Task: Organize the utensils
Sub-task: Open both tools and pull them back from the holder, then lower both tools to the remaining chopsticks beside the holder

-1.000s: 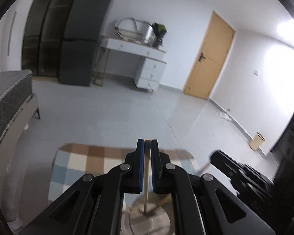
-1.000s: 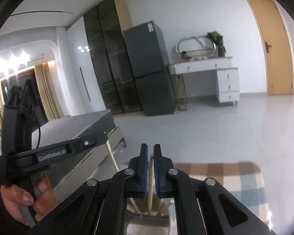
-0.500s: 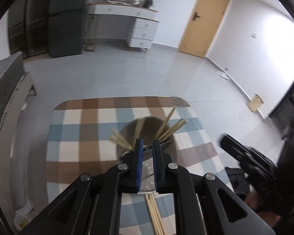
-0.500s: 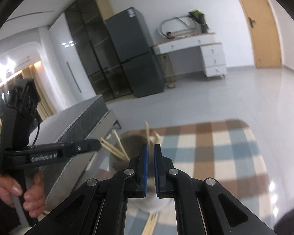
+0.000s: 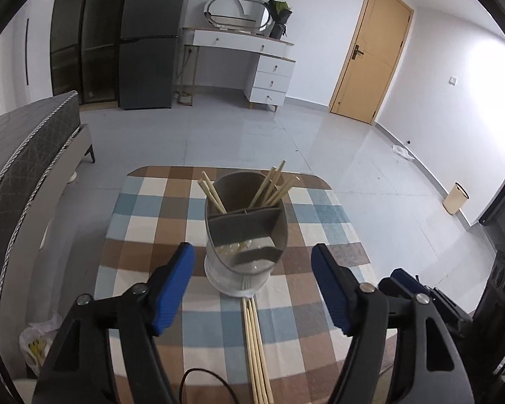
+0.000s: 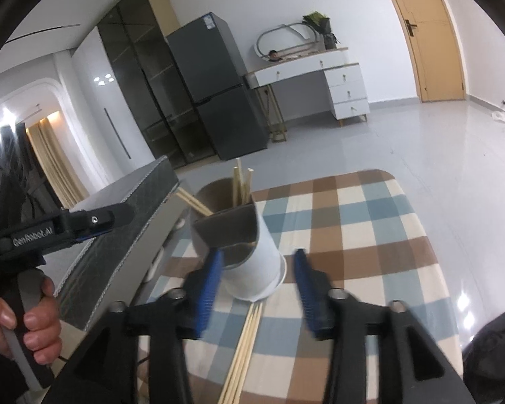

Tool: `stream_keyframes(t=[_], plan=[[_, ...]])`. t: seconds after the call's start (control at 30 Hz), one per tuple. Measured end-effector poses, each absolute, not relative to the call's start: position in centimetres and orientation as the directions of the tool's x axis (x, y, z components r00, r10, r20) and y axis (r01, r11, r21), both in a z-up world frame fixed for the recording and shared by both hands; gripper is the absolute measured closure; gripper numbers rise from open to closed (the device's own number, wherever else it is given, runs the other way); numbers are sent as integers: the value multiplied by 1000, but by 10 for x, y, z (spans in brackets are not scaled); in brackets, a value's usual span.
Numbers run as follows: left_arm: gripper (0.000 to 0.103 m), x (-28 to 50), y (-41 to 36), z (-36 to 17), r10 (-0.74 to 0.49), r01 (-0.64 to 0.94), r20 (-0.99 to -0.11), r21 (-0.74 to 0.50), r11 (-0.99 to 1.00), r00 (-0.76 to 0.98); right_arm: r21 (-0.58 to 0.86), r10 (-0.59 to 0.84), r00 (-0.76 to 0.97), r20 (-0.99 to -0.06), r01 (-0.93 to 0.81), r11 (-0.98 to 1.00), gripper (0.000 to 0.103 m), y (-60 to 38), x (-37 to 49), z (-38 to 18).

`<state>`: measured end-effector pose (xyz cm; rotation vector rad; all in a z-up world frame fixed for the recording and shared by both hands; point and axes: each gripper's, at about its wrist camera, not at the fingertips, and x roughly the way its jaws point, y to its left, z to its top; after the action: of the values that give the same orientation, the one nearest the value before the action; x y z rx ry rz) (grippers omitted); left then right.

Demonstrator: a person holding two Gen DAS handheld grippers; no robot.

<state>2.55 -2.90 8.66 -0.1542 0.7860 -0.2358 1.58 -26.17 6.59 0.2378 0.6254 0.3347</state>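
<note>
A grey and white utensil holder (image 5: 246, 235) with inner dividers stands on a checked tablecloth (image 5: 144, 245). Several wooden chopsticks (image 5: 272, 187) stick out of its far compartments. More chopsticks (image 5: 256, 346) lie flat on the cloth in front of it. My left gripper (image 5: 252, 286) is open and empty, just short of the holder. My right gripper (image 6: 257, 286) is open and empty, its jaws either side of the holder's base (image 6: 252, 259). The loose chopsticks also show in the right wrist view (image 6: 244, 346).
The small table stands in a room with a grey tiled floor (image 5: 239, 141). A bed (image 5: 20, 155) is close on the left. A fridge (image 5: 149, 37), a white desk (image 5: 242, 64) and a door (image 5: 370, 54) are far behind. A bin (image 5: 455, 198) stands right.
Both grippers were shut and raised high; the left held a chopstick over the holder. Both have tilted down, drawn back from the holder and opened wide, and the chopstick has left the left gripper.
</note>
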Motion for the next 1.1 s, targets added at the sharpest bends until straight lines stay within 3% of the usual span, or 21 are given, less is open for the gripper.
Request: stream_keyframes(t=[0.1, 0.23, 0.3, 0.57, 0.73, 0.93, 1.1], plan=[[34, 8, -29, 97, -240, 132, -672, -208, 969, 701, 302, 379, 769, -516, -251, 920, 51, -259, 3, 65], [20, -20, -25, 115, -238, 125, -638, -218, 968, 732, 294, 379, 775, -505, -259, 920, 50, -257, -10, 64], [19, -35, -27, 121, -226, 128, -620, -198, 972, 751, 307, 380, 782, -495, -251, 918, 48, -261, -15, 64], [18, -93, -30, 123, -262, 127, -583, -263, 957, 769, 337, 353, 822, -446, -212, 917, 24, -273, -32, 69], [14, -99, -37, 108, -182, 112, -498, -167, 980, 848, 336, 347, 824, -449, -204, 919, 17, -276, -38, 70], [14, -34, -23, 49, -106, 31, -616, -131, 991, 781, 340, 335, 803, -493, -177, 924, 17, -279, -34, 62], [14, 8, -13, 13, -57, -21, -663, -109, 994, 746, 338, 325, 784, -528, -157, 928, 17, -277, -28, 54]])
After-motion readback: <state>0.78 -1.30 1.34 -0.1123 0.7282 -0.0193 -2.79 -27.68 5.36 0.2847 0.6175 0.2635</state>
